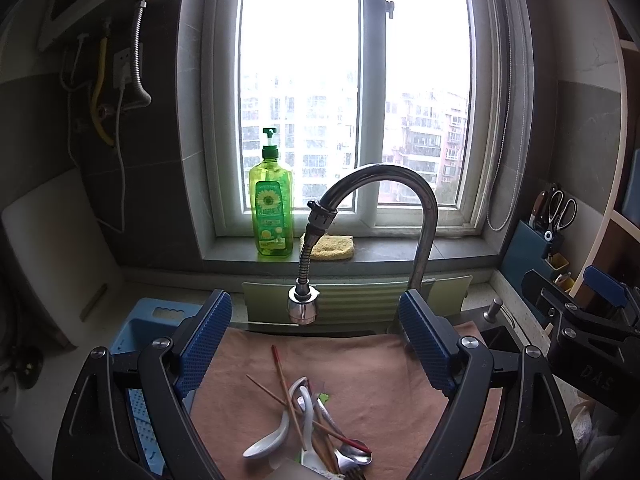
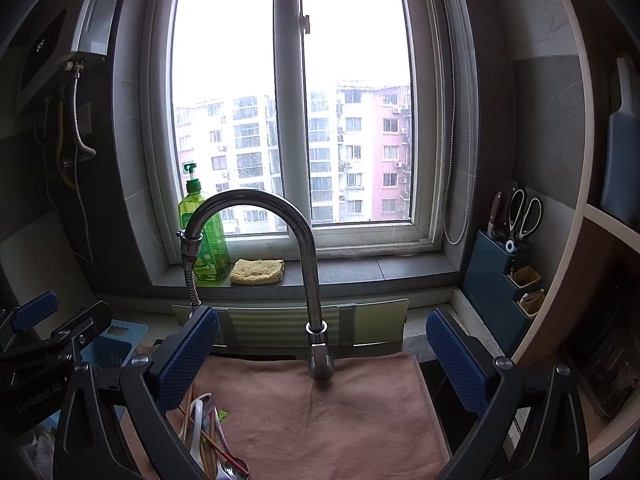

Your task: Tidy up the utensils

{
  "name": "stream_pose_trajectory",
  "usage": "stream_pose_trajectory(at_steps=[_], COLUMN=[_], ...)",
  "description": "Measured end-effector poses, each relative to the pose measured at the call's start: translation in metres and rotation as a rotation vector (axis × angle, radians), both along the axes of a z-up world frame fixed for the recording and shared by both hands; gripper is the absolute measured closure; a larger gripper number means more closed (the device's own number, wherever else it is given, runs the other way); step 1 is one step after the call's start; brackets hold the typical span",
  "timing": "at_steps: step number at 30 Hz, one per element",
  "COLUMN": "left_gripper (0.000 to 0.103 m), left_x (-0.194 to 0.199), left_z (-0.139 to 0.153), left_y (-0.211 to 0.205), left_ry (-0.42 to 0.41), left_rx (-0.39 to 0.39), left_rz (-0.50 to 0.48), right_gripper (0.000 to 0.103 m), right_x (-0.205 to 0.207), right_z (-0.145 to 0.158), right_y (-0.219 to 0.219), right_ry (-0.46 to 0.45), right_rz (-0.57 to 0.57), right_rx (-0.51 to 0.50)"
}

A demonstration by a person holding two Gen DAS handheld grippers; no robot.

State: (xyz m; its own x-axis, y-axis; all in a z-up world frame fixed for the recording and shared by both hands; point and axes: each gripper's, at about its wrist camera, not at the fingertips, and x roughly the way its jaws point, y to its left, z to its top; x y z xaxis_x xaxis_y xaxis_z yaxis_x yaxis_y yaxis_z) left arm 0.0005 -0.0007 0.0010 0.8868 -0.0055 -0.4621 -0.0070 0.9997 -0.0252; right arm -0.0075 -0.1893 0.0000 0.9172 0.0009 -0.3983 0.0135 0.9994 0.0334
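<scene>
A heap of utensils (image 1: pixel 316 428) lies on a pink towel (image 1: pixel 380 380) over the sink: wooden chopsticks (image 1: pixel 284 388), a white spoon (image 1: pixel 272 436) and metal spoons (image 1: pixel 352 456). My left gripper (image 1: pixel 316 344) is open and empty, above and behind the heap. My right gripper (image 2: pixel 324 360) is open and empty over the towel (image 2: pixel 340 412); the heap (image 2: pixel 208 440) lies at its lower left, partly hidden by the left finger. A blue holder (image 2: pixel 496 284) with compartments stands at the right wall.
A curved tap (image 1: pixel 424 232) with a hose head (image 1: pixel 303 304) rises behind the towel. A green soap bottle (image 1: pixel 272 208) and a yellow sponge (image 1: pixel 332 246) sit on the sill. A light blue basket (image 1: pixel 136 332) stands left. Scissors (image 2: pixel 524 212) stick out of the holder.
</scene>
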Motion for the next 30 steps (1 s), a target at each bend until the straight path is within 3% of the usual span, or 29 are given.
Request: stream_pose_trajectory(at_steps=[20, 30], left_gripper=[0.017, 0.017], left_x=[0.002, 0.004], left_z=[-0.004, -0.017], left_y=[0.001, 0.030], left_ry=[0.014, 0.075], left_rx=[0.000, -0.014], left_rz=[0.007, 0.084], right_gripper=[0.000, 0.000], right_x=[0.005, 0.022], right_z=[-0.006, -0.018], right_y=[0.001, -0.003], right_ry=[0.019, 0.086], right_rz=[0.009, 0.133], right_rx=[-0.003, 0.029])
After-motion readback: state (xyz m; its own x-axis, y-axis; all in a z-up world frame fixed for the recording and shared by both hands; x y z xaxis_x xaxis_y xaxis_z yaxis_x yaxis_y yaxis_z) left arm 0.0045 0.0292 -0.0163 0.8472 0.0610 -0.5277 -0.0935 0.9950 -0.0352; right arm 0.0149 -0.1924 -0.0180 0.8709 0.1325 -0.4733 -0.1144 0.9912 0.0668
